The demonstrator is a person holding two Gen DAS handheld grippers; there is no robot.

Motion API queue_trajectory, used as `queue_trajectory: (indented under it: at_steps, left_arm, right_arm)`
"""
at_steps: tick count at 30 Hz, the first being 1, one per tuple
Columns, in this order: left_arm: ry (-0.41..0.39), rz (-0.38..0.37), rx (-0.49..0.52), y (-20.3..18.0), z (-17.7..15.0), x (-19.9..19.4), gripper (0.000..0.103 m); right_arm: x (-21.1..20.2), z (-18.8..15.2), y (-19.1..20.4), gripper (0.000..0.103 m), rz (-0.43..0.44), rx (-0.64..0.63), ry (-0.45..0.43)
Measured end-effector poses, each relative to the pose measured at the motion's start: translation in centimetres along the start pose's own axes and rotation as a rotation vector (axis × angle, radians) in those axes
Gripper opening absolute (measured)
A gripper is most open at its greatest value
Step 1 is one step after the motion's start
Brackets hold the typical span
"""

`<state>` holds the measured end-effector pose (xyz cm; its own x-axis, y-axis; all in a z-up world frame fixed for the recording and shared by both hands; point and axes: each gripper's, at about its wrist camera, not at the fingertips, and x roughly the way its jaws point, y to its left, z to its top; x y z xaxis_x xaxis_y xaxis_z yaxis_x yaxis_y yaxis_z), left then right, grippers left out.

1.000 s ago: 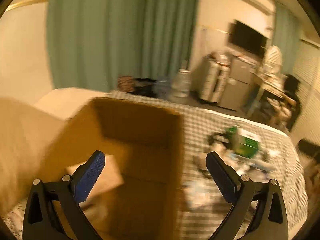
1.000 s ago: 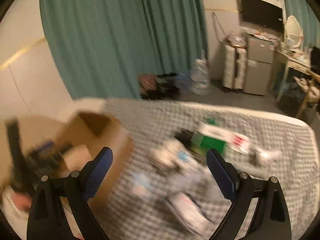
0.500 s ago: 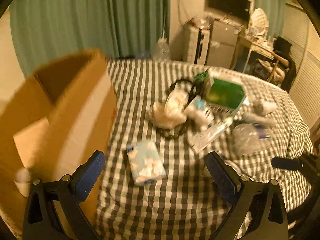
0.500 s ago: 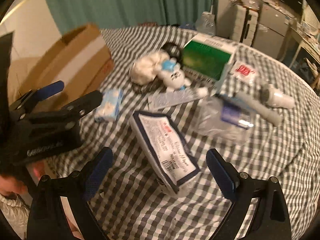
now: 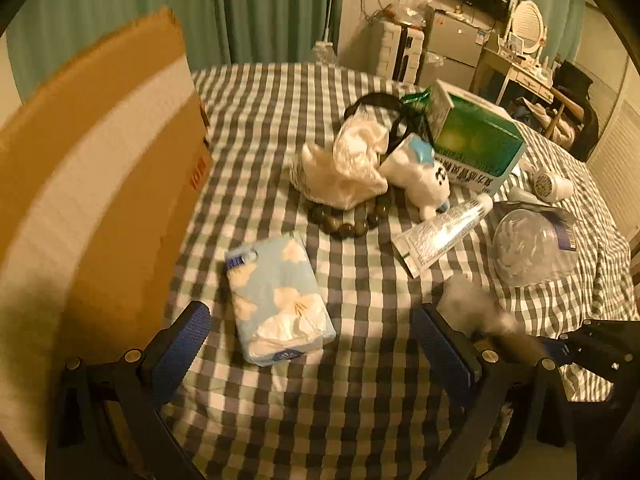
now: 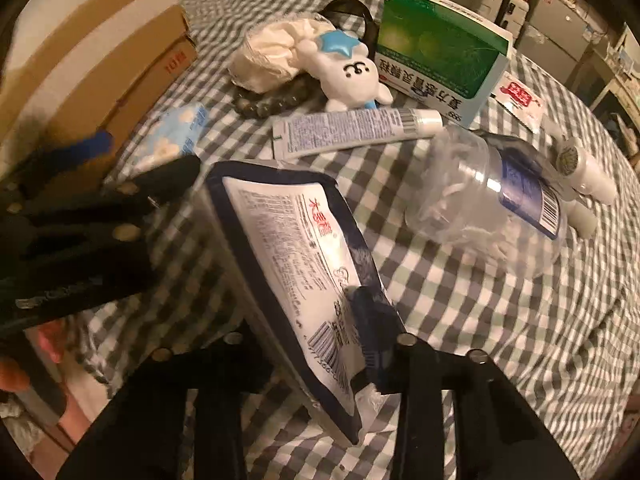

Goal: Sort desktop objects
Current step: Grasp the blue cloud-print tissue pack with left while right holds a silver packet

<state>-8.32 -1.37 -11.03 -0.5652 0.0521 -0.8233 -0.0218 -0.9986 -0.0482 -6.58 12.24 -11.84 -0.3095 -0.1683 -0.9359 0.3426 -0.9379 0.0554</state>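
My left gripper [image 5: 312, 340] is open and empty, its fingers either side of a light blue tissue pack [image 5: 276, 296] on the checked cloth. My right gripper [image 6: 320, 336] is shut on a white and navy snack packet [image 6: 296, 256], held tilted above the cloth. The tissue pack also shows in the right wrist view [image 6: 172, 140]. A cardboard box [image 5: 92, 184] stands at the left. The left gripper shows at the left of the right wrist view [image 6: 100, 184].
On the cloth lie a white plush toy [image 6: 352, 76], a green carton [image 6: 436, 52], a toothpaste tube [image 6: 356, 128], a clear plastic jar [image 6: 492, 200], a crumpled white bag [image 5: 348, 164], dark beads [image 5: 348, 224], a red sachet [image 6: 520, 100] and a white bottle [image 6: 584, 172].
Both grippers have come down towards the table. My right gripper has closed on the snack packet and tilted it up. My left gripper has moved closer to the tissue pack.
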Motion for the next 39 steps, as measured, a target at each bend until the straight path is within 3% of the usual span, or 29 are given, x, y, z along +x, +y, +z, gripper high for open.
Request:
queue_trajectory:
  at_steps: [5, 11, 16, 17, 20, 29, 34, 39]
  left_arm:
    - [0.039, -0.001, -0.035, 0.3, -0.5, 1.4, 0.103]
    - [0.101, -0.036, -0.098, 1.2, -1.0, 3.2, 0.103]
    - [0.050, -0.120, -0.207, 2.8, -1.0, 2.7, 0.103]
    - [0.043, -0.132, -0.226, 3.0, -1.0, 2.6, 0.096]
    - [0.023, -0.081, -0.223, 3.7, -0.9, 2.3, 0.052]
    - [0.007, -0.045, -0.132, 2.6, -0.7, 0.4, 0.052]
    - [-0.047, -0.017, -0.055, 1.3, 0.0, -2.3, 0.052]
    - [-0.046, 0.007, -0.014, 1.0, 0.3, -4.1, 0.052]
  right_arm:
    - [-2.0, 0.2, -0.8, 0.017, -0.014, 0.010, -0.059]
    - [-3.2, 0.5, -1.3, 0.017, 0.046, 0.049, -0.096]
    - [-3.7, 0.6, -1.5, 0.017, 0.070, 0.058, -0.111]
    - [-3.8, 0.6, -1.5, 0.017, 0.073, 0.059, -0.113]
    - [-3.3, 0.6, -1.2, 0.017, 0.075, 0.055, -0.113]
    - [-3.4, 0.6, -1.2, 0.017, 0.087, 0.061, -0.123]
    - [-4.5, 0.5, -2.0, 0.017, 0.093, 0.096, -0.163]
    - [-5.7, 0.6, -2.1, 0.017, 0.117, 0.121, -0.218]
